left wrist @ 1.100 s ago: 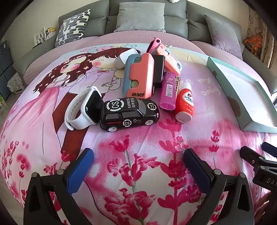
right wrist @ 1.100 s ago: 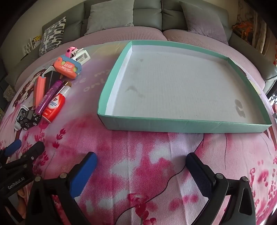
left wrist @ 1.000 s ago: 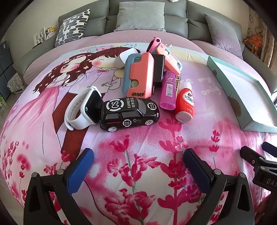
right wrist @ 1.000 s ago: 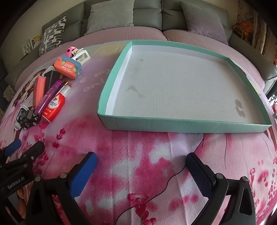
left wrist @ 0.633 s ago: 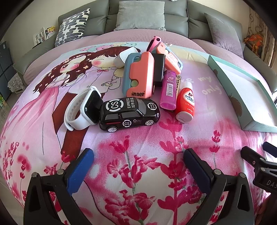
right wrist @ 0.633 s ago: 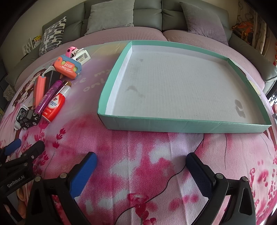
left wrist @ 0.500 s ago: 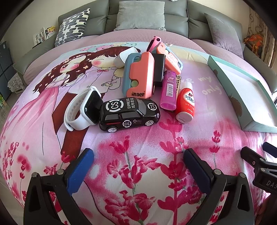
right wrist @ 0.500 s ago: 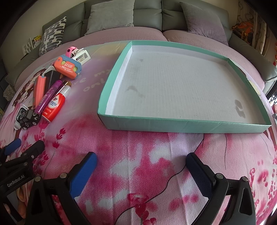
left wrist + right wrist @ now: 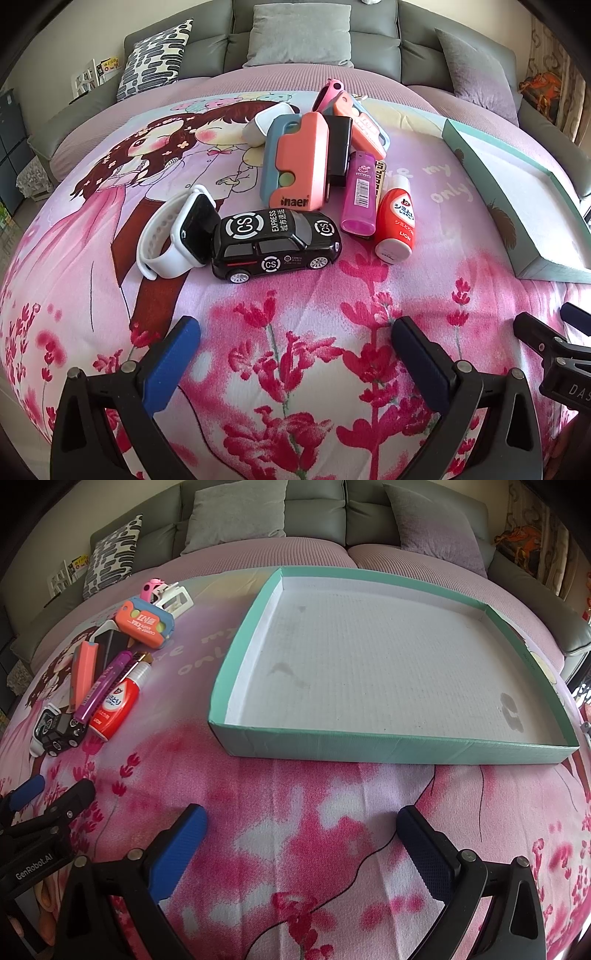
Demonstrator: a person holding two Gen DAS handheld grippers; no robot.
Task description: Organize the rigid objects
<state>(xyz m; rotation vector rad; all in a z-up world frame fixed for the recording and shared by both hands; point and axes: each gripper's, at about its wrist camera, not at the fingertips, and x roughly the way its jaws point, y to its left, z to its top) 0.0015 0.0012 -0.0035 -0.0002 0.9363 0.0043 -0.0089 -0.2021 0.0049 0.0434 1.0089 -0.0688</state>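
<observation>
Holding both grippers with fingers spread and gripping nothing, I have my left gripper near the black toy car, which touches the white watch, while my right gripper faces the teal tray.

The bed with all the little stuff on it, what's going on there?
A person holds two grippers over a floral bedspread, both open and holding nothing. The left gripper faces a pile of small items: a black toy car, a white smartwatch, a red bottle. The right gripper faces a teal tray with nothing in it yet.
</observation>
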